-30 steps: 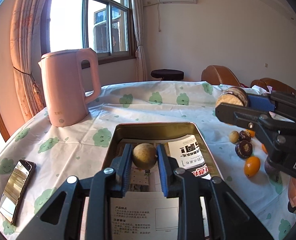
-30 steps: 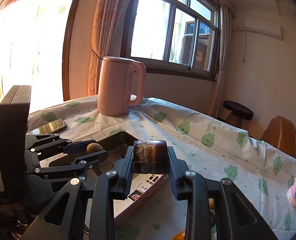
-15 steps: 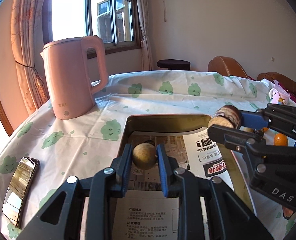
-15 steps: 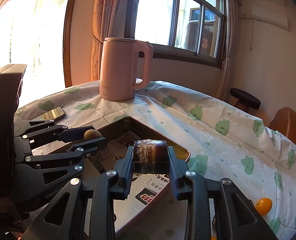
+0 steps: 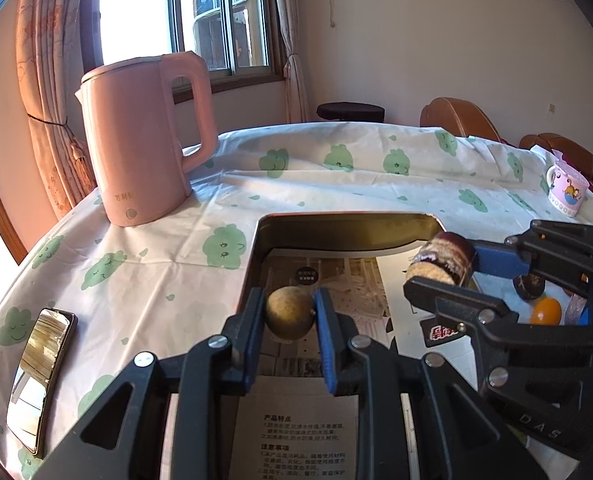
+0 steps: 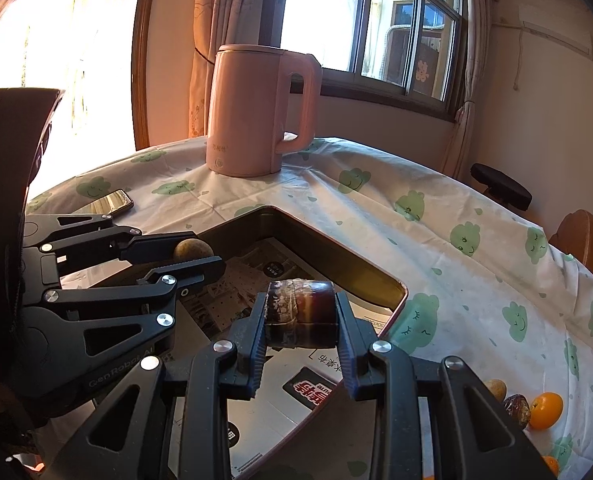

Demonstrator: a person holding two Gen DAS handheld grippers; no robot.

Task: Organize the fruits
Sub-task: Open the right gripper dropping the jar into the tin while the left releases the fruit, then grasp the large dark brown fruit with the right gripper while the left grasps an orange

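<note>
My left gripper (image 5: 290, 312) is shut on a round tan fruit (image 5: 289, 311), held over the left part of a gold metal tray (image 5: 348, 222) lined with printed paper. It also shows in the right wrist view (image 6: 194, 256), with the tan fruit (image 6: 192, 249). My right gripper (image 6: 300, 312) is shut on a dark brown cut fruit piece (image 6: 301, 310) over the tray's (image 6: 360, 268) right part; it shows in the left wrist view (image 5: 440, 270). Loose fruits lie right of the tray: an orange one (image 6: 544, 410), a dark one (image 5: 528, 286).
A pink kettle (image 5: 144, 140) stands at the back left of the round table with its green-print cloth (image 5: 336, 176). A phone (image 5: 40, 376) lies near the left edge. A pink mug (image 5: 566, 194) stands at the far right. Chairs and a stool stand behind.
Both grippers have moved forward and lower over the tray, each still holding its fruit. The right gripper has come in over the tray from the right.
</note>
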